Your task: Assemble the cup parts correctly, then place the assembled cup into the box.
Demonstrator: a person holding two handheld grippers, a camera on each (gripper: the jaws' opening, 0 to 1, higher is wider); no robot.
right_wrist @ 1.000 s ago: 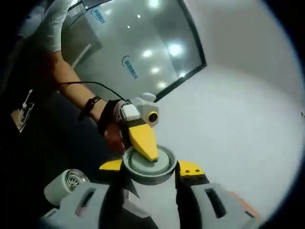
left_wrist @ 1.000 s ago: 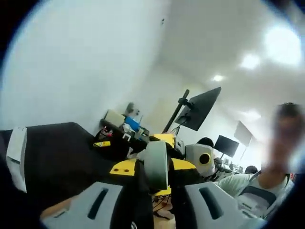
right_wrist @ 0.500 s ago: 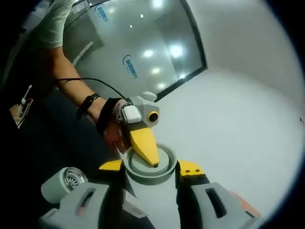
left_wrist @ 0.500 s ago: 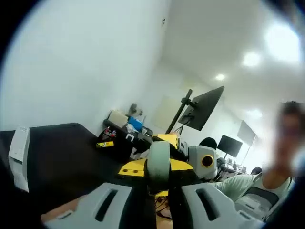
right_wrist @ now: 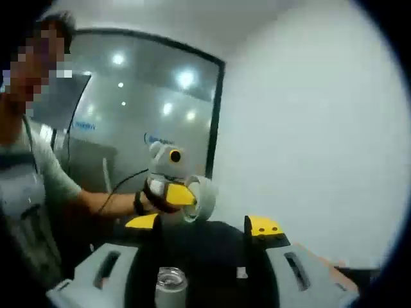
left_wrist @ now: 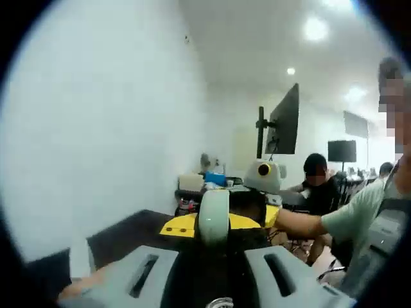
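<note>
1 grey cup lid (left_wrist: 214,215), clamped on edge by left gripper (left_wrist: 214,239). 1 metal-rimmed cup body (right_wrist: 171,282), between right gripper (right_wrist: 200,232); grasp: cannot tell. 1 black table (left_wrist: 122,232).

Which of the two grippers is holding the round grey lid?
The left gripper: its yellow-tipped jaws pinch the grey lid by its edges. The right gripper has nothing between its yellow tips.

Dark surface (left_wrist: 119,234) low in left gripper view, w/ a white sheet (left_wrist: 79,258) flat on it nr the edge.
</note>
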